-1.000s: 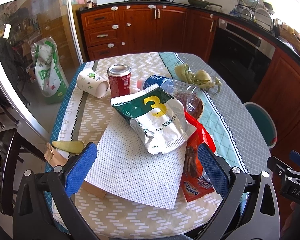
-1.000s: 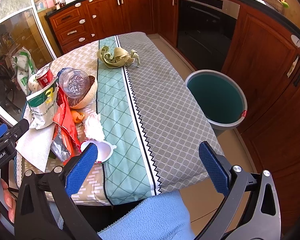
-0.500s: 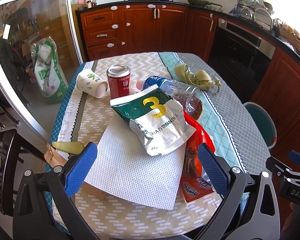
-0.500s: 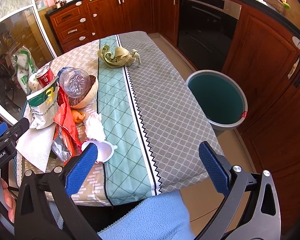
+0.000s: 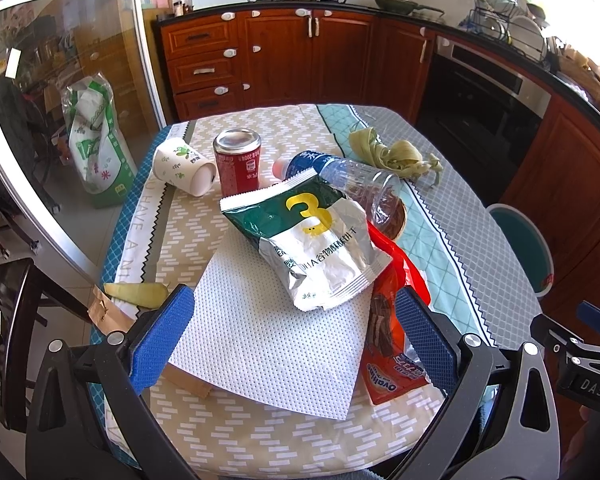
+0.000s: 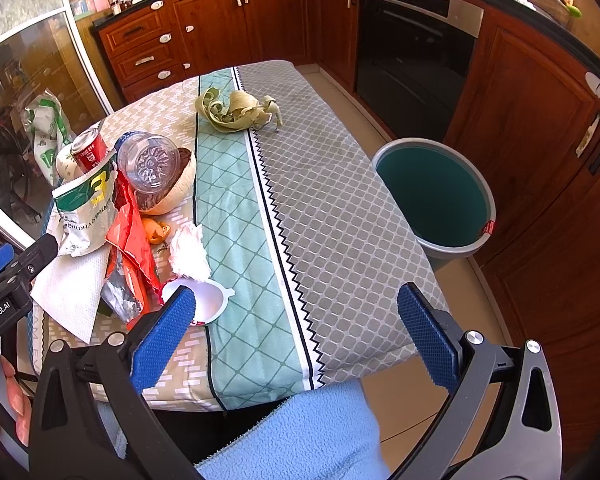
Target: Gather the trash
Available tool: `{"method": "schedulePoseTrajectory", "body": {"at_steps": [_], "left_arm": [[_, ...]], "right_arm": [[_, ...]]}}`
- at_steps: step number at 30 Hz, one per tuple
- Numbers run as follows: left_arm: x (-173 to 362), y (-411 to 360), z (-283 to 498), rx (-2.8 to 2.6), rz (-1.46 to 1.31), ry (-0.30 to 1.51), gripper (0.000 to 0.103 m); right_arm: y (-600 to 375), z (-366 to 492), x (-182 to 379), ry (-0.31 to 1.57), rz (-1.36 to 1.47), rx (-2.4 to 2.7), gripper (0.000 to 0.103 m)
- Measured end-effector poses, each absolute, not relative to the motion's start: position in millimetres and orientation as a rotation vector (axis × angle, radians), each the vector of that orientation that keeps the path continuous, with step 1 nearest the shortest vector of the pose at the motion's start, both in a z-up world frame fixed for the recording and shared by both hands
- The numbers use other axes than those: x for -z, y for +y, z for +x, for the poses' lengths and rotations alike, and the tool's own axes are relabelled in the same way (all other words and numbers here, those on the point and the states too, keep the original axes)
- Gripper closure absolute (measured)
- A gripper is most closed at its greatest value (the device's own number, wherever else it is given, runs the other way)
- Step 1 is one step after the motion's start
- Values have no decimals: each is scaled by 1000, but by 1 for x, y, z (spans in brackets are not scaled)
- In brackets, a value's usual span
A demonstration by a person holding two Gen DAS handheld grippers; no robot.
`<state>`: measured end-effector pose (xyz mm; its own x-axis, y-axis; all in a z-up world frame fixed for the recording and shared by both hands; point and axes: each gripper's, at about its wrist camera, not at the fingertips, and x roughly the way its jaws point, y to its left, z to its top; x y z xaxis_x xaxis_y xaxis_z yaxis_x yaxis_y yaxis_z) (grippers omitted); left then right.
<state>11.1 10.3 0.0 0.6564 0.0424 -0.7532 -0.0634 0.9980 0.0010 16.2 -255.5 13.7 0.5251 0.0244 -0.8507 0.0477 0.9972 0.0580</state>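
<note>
Trash is heaped on the table's left half. A green and silver snack bag (image 5: 312,236) lies over a white paper towel (image 5: 268,340), a red wrapper (image 5: 392,344) and a clear plastic bottle (image 5: 352,180). Behind stand a red can (image 5: 237,162) and a tipped paper cup (image 5: 182,166). Corn husks (image 6: 236,110) lie farther back. My left gripper (image 5: 296,336) hovers open above the paper towel, holding nothing. My right gripper (image 6: 296,328) is open over the table's near edge, beside a white lid (image 6: 208,300) and crumpled tissue (image 6: 190,252). A teal bin (image 6: 436,196) stands on the floor at right.
Wooden kitchen cabinets (image 5: 300,56) and an oven (image 6: 416,40) ring the table. A glass sliding door (image 5: 52,128) is on the left, with a green and white bag (image 5: 96,140) behind it. A person's blue sleeve (image 6: 300,440) shows below the right gripper. A dark chair (image 5: 12,320) stands at left.
Both views have shifted very slightly; the trash lies as it did and both grippers stay open.
</note>
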Motion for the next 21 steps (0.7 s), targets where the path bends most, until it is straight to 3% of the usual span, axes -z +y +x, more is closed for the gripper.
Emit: {"method": "schedulePoseTrajectory", "body": {"at_steps": [21], "left_arm": [[2, 43, 23, -28, -38, 853, 3]], "right_arm": [[-256, 17, -5, 1045, 82, 8, 6]]}}
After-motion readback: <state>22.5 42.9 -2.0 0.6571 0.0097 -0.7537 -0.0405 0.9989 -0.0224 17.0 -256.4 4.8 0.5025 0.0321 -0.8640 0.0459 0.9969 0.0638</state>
